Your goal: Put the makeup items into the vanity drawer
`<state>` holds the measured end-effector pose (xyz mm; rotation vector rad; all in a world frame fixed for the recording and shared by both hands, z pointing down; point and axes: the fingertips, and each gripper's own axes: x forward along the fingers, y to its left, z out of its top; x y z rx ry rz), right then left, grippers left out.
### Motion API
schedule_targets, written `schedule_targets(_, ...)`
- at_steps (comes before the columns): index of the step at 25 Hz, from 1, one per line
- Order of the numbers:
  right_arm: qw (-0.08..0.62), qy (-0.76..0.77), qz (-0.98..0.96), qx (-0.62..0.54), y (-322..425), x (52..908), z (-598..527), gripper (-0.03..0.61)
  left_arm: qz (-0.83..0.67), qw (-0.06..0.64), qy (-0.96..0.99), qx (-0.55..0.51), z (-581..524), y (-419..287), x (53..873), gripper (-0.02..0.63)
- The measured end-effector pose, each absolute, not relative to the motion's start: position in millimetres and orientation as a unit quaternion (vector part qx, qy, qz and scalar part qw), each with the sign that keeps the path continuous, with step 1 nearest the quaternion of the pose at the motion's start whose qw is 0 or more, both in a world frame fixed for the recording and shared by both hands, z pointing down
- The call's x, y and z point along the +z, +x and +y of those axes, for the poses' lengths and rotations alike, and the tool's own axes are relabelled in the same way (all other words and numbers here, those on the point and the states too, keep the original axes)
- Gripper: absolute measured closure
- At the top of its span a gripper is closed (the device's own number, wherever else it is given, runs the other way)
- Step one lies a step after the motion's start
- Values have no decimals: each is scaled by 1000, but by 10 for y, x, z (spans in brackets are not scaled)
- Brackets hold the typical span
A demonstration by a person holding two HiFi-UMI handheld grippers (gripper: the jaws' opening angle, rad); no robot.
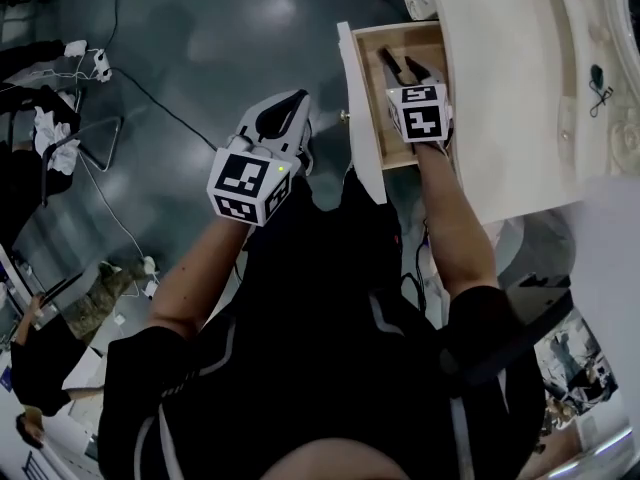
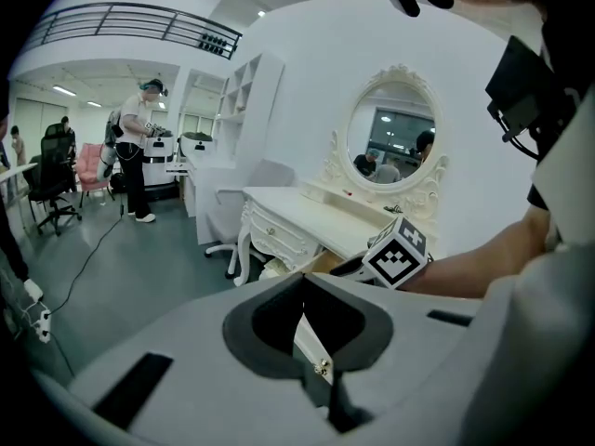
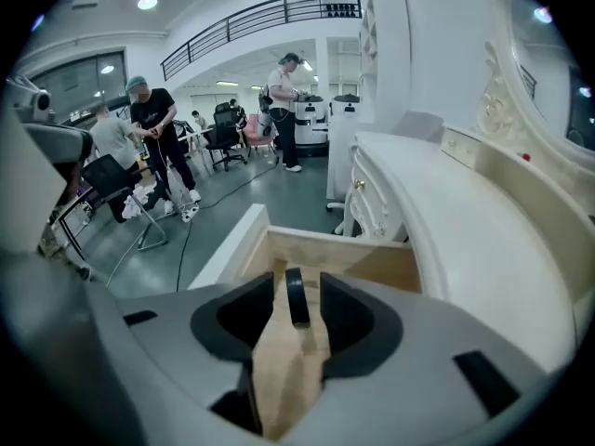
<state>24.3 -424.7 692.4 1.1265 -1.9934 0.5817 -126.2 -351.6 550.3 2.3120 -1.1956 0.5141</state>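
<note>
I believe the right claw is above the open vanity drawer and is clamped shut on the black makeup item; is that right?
Not quite. The right claw is above the open vanity drawer, but it is not clamped on the black makeup item: its jaws stand apart and the item lies free between them, in the drawer. The right gripper view shows this.
</note>
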Motion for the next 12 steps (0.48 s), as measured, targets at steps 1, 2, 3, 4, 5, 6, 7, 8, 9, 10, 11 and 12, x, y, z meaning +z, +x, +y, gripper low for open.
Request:
schedule_targets(1,374,443,-783,226,245,6816,-4246,414,-433,238,849,187,-3530,-1253,5456,611)
schedule_targets(2,366,446,-785,225,245,6707,-4241,416,-429,235,852,186,-3540,-1242,5405,611)
schedule_targets(3,357,450,-787,225,251,6598,-4232,422,-425,233,855,184,-3547,-1226,5351,611)
schedule_targets(4,348,456,-787,227,268,6492,-4222,440,-421,234,858,179,-3553,-1204,5290,611)
schedule_targets(5,340,463,-786,228,289,6389,-4213,456,-415,235,862,173,-3560,-1177,5219,611)
schedule_targets(6,334,469,-785,228,308,6288,-4202,457,-408,236,866,165,-3567,-1150,5135,610)
schedule_targets(7,329,473,-785,227,319,6183,-4189,457,-401,233,872,159,-3573,-1127,5045,611)
schedule_targets(8,324,475,-786,226,323,6074,-4174,457,-394,225,877,157,-3581,-1112,4957,611)
schedule_targets(9,318,477,-788,225,324,5962,-4162,459,-390,216,881,156,-3597,-1105,4877,611)
schedule_targets(10,308,478,-790,228,327,5847,-4153,459,-387,209,885,154,-3623,-1101,4805,611)
schedule_targets(11,295,479,-793,233,335,5729,-4147,459,-386,204,887,150,-3655,-1097,4740,611)
schedule_targets(12,279,480,-796,241,346,5608,-4139,459,-385,201,889,144,-3686,-1087,4678,611)
